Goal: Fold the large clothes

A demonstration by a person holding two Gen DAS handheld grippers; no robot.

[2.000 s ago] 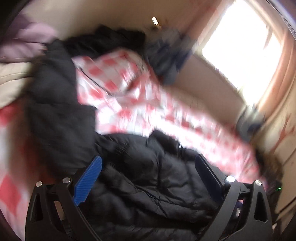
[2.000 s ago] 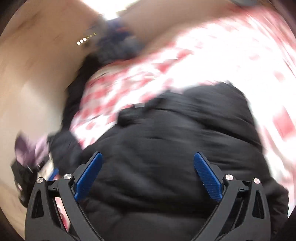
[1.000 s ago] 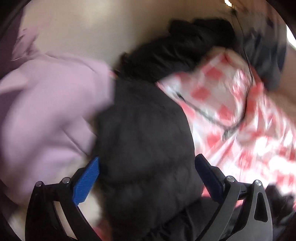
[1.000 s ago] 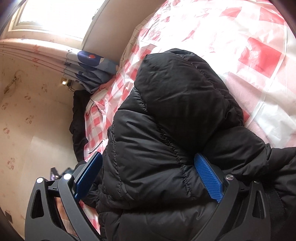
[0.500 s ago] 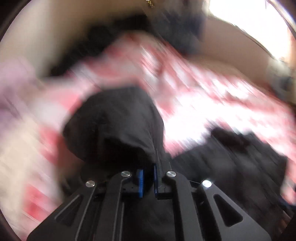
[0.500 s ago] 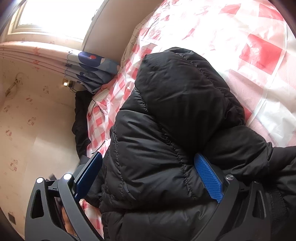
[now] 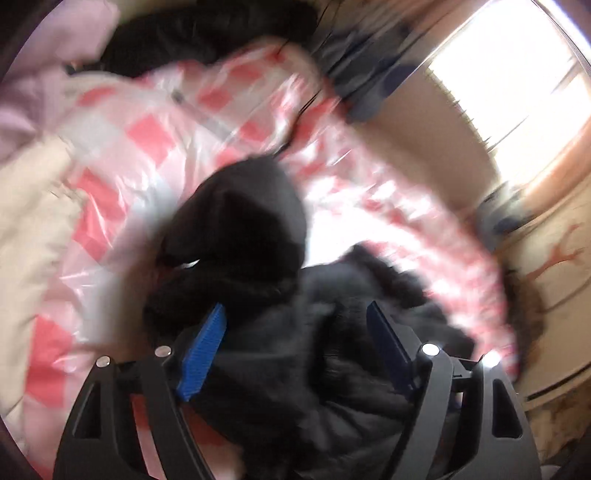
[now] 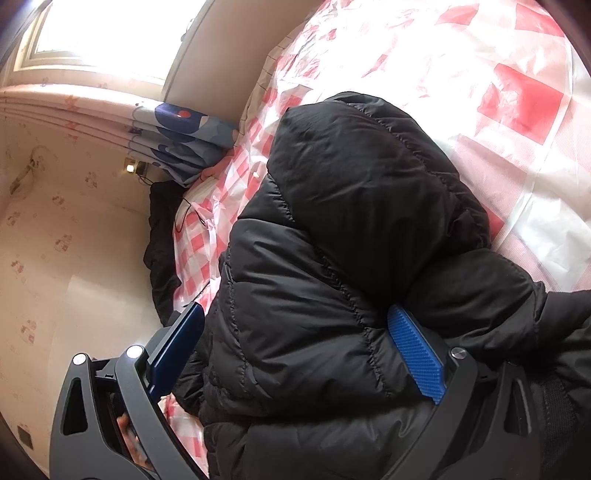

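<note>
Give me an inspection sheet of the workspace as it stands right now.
Surface: bed under a red and white checked plastic sheet.
Job's things: black puffer jacket bunched on the sheet, not flat.
Clutter: pink garment and another dark garment at the far edge; cream fabric beside them.
Grippers: left gripper open over the jacket; right gripper open, jacket bulging between its fingers.
Cables: thin dark cord on the sheet near the wall.
Surroundings: window, patterned curtain, beige wallpaper.
</note>
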